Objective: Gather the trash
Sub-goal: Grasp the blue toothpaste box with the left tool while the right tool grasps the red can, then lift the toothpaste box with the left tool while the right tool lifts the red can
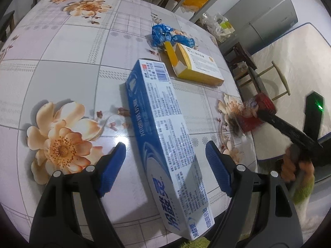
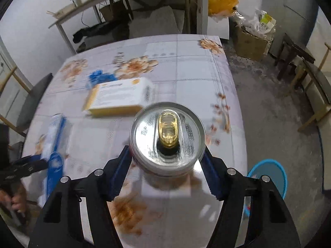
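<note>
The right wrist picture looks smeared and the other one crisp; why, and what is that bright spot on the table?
Right wrist view: motion blur smears the yellow box, while the held can stays sharp. Left wrist view: sharp, with lamp glare on the glossy table.

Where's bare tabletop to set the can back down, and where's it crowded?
Free: the wide stretch left of the blue toothpaste box, around the big flower print, and the far left corner. In the right wrist view, the strip between the can and the table's right edge is bare.

Crowded: far middle, where the yellow box and blue wrapper cluster.
</note>
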